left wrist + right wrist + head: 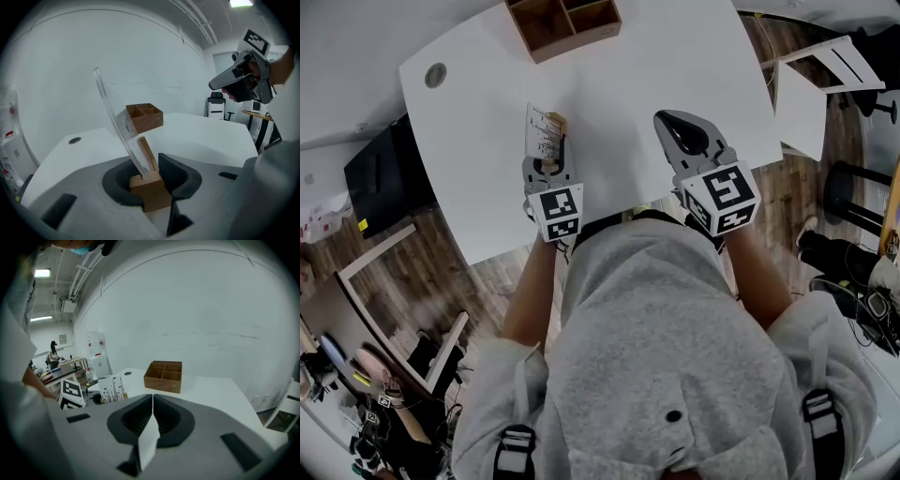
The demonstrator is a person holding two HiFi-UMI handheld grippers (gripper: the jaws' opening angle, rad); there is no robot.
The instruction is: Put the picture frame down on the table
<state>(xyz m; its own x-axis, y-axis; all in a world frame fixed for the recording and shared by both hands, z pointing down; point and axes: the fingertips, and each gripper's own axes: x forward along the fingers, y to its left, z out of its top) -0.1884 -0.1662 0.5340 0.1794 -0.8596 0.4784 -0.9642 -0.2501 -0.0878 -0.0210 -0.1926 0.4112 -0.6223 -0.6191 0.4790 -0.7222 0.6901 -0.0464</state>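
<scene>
Left gripper (149, 178) is clamping the picture frame (115, 117) by its wooden base (151, 193), holding it tilted over the white table (628, 84) (right gripper (153, 416) is idling, jaws together, empty); lowering and releasing is likely coming next.

A brown wooden box (563, 22) with open square compartments sits at the far side, just left of centre. On the left, a black box-shaped cabinet (389, 183) stands on the wood-plank floor (787, 202). White-framed furniture (825, 70) stands far right. A white water dispenser (96, 359) stands against the far wall.
</scene>
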